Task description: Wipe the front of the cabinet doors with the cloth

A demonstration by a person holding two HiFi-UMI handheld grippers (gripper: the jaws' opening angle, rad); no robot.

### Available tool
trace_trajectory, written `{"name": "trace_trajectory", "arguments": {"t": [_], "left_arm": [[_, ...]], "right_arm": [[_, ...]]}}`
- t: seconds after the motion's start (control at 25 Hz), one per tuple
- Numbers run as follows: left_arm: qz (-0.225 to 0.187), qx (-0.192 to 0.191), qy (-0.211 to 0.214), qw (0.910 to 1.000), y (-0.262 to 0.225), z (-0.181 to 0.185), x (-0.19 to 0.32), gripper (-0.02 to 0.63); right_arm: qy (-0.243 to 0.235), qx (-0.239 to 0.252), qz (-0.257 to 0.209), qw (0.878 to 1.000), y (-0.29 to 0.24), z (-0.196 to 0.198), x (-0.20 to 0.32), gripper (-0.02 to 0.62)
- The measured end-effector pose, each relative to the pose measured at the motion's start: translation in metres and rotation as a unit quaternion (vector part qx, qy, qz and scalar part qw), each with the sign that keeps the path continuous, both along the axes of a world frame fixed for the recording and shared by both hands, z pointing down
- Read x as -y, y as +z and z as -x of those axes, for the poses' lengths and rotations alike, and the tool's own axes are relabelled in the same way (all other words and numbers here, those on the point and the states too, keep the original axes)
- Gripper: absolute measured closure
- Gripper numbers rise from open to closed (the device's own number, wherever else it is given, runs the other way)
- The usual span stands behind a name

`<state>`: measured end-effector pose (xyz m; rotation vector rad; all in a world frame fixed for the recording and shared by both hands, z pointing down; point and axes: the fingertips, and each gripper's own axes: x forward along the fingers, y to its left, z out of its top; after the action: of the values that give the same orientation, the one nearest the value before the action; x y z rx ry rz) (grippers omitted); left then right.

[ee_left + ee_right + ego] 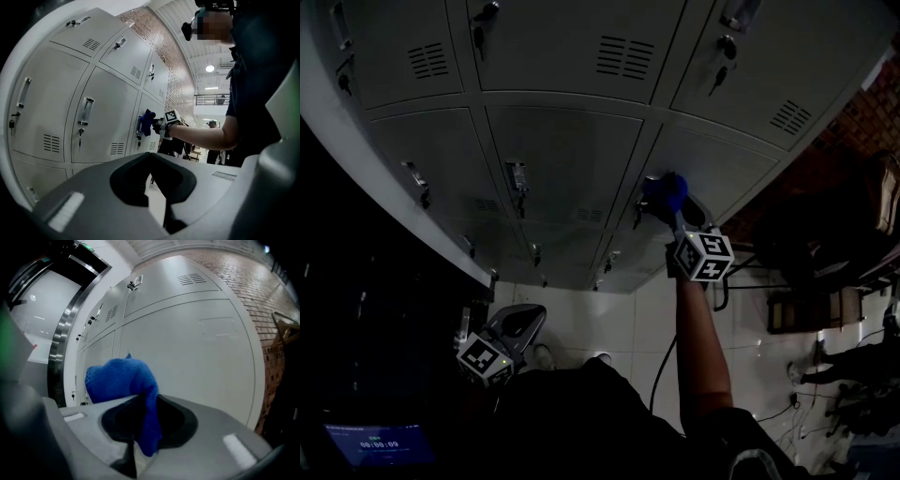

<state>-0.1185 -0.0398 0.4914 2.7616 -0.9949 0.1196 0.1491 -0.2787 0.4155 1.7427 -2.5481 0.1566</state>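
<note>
Our right hand-held gripper (pixel 140 427) is clamped on the blue cloth (pixel 121 377), up at a cabinet door (pixel 197 348) beside its handle (pixel 139 126) — the bunched cloth could snag there and slip free. Our left hand-held gripper (pixel 157 192) hangs low, jaws together on nothing.

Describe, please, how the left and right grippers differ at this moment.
The right gripper is shut on the cloth; the left gripper is shut with nothing between its jaws. The right gripper is raised to a cabinet door; the left gripper hangs low, away from the doors. Both have their jaws together and the same grey build.
</note>
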Motion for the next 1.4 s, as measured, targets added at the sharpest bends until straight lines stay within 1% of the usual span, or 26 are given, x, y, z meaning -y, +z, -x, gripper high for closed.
{"name": "trace_trajectory", "arguments": {"t": [0.16,0.44,0.64,0.92,1.2,1.32,1.4], "left_arm": [[-0.003,0.001,0.009,1.0000,0.002,-0.008,0.003,0.606],[0.001,0.002,0.014,0.9999,0.004,-0.018,0.007,0.606],[0.004,-0.001,0.023,0.9997,0.003,-0.032,0.009,0.606],[0.005,-0.004,0.028,0.9996,0.000,-0.042,0.010,0.606],[0.006,-0.002,0.029,0.9996,0.002,-0.041,0.006,0.606],[0.006,-0.003,0.030,0.9995,0.001,-0.038,0.003,0.606],[0.007,-0.002,0.029,0.9995,0.002,-0.034,0.002,0.606]], "right_arm": [[0.024,-0.008,0.000,1.000,0.004,-0.026,-0.001,0.526],[0.066,-0.017,0.007,0.998,0.011,-0.085,-0.005,0.526],[0.116,-0.016,0.009,0.993,0.017,-0.131,-0.008,0.526],[0.166,-0.013,0.015,0.986,0.024,-0.180,-0.013,0.526],[0.182,0.001,0.016,0.983,0.027,-0.189,-0.016,0.526],[0.179,0.017,0.011,0.984,0.023,-0.180,-0.025,0.526],[0.168,0.025,0.004,0.985,0.018,-0.165,-0.032,0.526]]}}
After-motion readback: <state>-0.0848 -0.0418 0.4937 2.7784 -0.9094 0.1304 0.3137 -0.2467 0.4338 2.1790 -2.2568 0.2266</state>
